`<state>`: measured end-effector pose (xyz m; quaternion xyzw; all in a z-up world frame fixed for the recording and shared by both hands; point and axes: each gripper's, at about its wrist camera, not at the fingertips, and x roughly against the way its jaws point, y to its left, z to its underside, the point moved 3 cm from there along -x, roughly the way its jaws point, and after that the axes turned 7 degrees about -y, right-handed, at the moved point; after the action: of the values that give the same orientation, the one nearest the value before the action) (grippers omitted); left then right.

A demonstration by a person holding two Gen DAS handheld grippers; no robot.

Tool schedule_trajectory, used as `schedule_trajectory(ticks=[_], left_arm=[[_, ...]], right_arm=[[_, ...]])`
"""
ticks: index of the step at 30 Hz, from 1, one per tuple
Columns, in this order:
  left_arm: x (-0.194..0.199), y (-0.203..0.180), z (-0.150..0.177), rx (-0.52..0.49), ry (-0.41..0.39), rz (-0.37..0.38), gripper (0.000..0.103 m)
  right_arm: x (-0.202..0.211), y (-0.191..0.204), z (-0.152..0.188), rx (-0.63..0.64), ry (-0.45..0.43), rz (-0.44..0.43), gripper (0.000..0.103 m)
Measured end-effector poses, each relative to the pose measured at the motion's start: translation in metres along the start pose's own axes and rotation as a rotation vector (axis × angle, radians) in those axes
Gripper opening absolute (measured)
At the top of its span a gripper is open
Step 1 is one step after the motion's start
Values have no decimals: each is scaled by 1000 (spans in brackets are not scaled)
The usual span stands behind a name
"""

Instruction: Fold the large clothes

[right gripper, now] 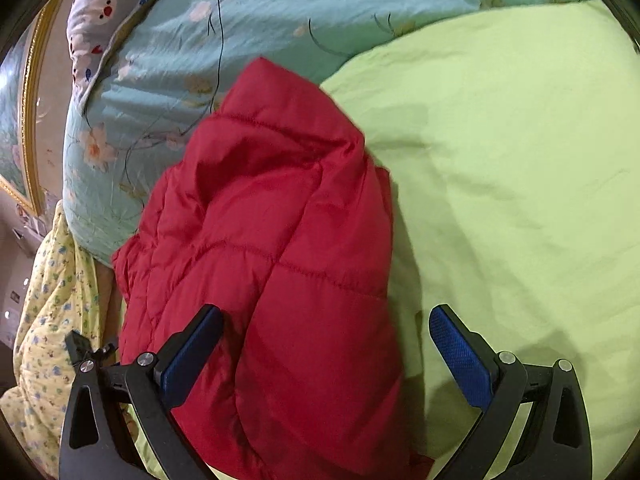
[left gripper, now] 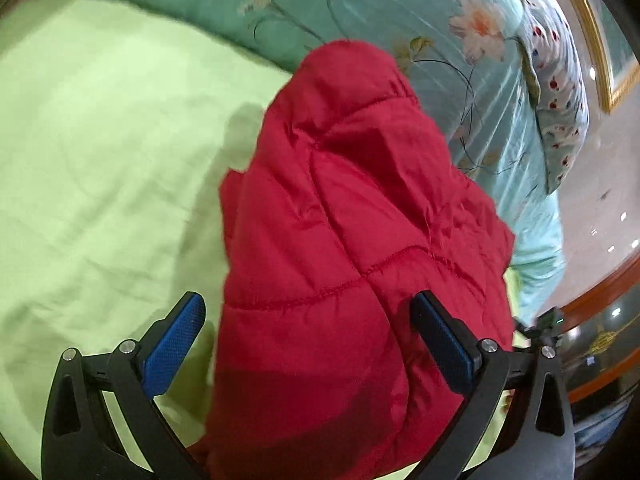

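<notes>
The red quilted jacket point(left gripper: 352, 248) lies bunched on the green sheet point(left gripper: 100, 152) beside the floral quilt point(left gripper: 360, 8), its near end between the wide-open jaws of the left gripper point(left gripper: 308, 316) and right gripper point(right gripper: 328, 328), neither clamping it.

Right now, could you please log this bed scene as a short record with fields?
garment: red quilted jacket, bunched into a thick bundle
surface: light green sheet
behind garment: teal floral quilt
far edge: cartoon-print pillow
left tongs: open, straddling the jacket's near end, not clamped
right tongs: open, jacket's near end between the pads
fold state: rough bundle, edges not aligned
</notes>
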<state>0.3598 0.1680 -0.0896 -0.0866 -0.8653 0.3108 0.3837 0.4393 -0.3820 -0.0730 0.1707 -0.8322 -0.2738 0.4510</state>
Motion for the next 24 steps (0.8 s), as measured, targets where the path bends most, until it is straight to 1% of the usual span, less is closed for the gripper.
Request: schedule_trajectory(ticks=[3,6,9,12,14,15,16,17,18,19,20,21,22,24], left_arm=[[-11,3,3,52,24,38,103],[-19,1,4,71,34,58,103],[-24,-6,3,56,37,42,103],[-28,-12,3,38,44,9,103],[-28,-19,2,15,42,-4,94],[-28,-20,3,8,39,-6,92],[-27,-21,3,2,38,-4,86],[-25,-23,3,-4,35,1,81],[-24,-23,4,-9,32,7,78],[-21,-24,5,-14,29,12,74],[-19,-25,5,-24,25,16,70],[-16,-27,6,-31,19,19,68],[-14,-27,6,-33,16,20,66],[-7,-29,9,-38,10,22,61]], right_arm=[[-8,1,4,-19,20,-24,103],[-16,3,7,-31,39,-50,103],[-22,6,7,-31,41,-54,103],[-30,8,6,-49,51,-64,103],[-34,11,7,-44,61,-67,102],[-37,14,8,-30,67,-58,101],[-39,18,9,-18,68,-48,99],[-38,21,9,-9,66,-43,95],[-38,22,10,-6,64,-41,90],[-36,23,11,-5,63,-45,83],[-34,24,11,-5,62,-50,80],[-32,25,11,-4,60,-56,72],[-29,28,12,2,61,-62,69],[-23,33,13,19,62,-63,58]])
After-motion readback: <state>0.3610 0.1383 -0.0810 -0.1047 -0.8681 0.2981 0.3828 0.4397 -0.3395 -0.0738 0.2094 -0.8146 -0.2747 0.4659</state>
